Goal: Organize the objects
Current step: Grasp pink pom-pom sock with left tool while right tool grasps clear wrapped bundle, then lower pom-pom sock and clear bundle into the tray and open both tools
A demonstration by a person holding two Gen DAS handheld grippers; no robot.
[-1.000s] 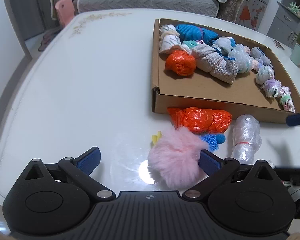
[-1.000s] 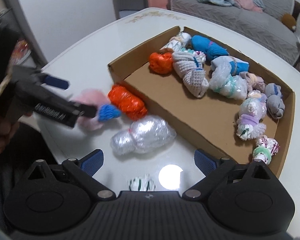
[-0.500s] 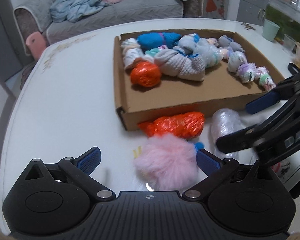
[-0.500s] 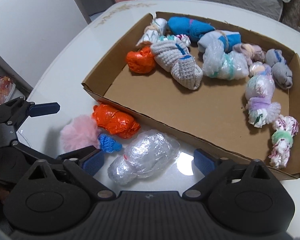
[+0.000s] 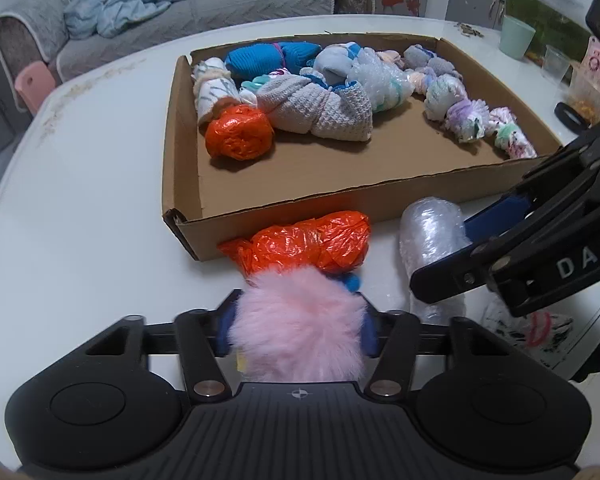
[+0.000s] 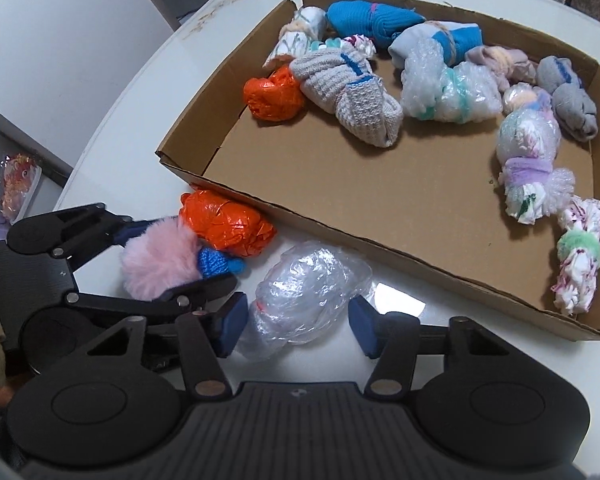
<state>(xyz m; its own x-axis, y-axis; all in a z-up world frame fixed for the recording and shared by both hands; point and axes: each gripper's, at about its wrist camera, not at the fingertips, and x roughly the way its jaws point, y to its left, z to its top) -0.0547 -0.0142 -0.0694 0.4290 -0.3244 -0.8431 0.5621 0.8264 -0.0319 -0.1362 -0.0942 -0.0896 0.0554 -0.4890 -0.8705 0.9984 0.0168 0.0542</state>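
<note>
Left wrist view: a white desk (image 5: 80,208) carries a shallow cardboard box (image 5: 180,184) of bundled socks and wrapped rolls. Against its near wall lies an orange plastic bundle (image 5: 300,244). Left tongs (image 5: 300,330), just closing, squeeze a pink fluffy ball (image 5: 300,328) touching that bundle. Right tongs (image 6: 294,326), angled down and also closing, straddle a clear plastic roll (image 6: 308,292); the near pad touches, the far one stands clear.

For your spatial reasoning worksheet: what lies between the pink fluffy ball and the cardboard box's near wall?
An orange plastic bundle lies between the pink fluffy ball and the cardboard box, against its wall; clearest in the left wrist view.
</note>
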